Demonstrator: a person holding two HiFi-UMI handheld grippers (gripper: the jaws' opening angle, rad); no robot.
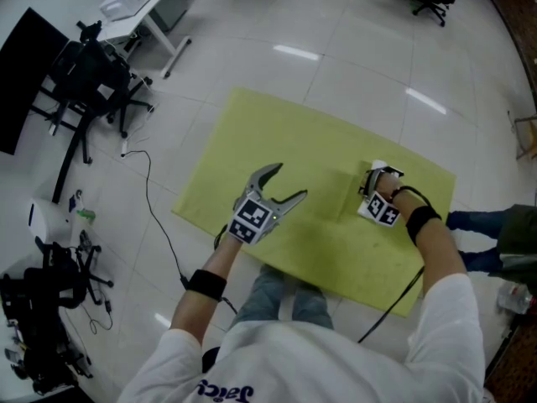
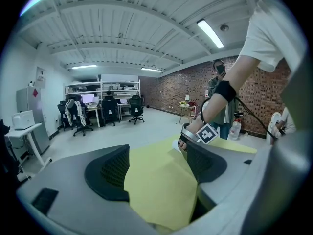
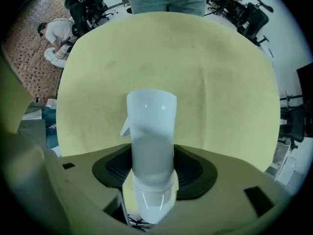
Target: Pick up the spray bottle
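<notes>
A white spray bottle (image 3: 150, 131) stands on the yellow mat (image 3: 220, 82), its nozzle end toward the camera in the right gripper view. My right gripper (image 3: 152, 169) points steeply down and is shut on the bottle's neck, both dark pads pressing its sides. In the head view the right gripper (image 1: 374, 183) sits over the mat's right part, with only the bottle's white top (image 1: 379, 167) showing. My left gripper (image 1: 287, 183) hovers over the mat's middle (image 1: 277, 133), open, with nothing between its fingers. The left gripper view shows its jaws wide apart over the mat (image 2: 156, 180).
The mat lies on a pale tiled floor. A black cable (image 1: 155, 208) runs along the floor by the mat's left edge. Office chairs (image 1: 92, 82) and a white desk (image 1: 138, 11) stand at the far left. Another person's legs (image 1: 478, 221) are at the right.
</notes>
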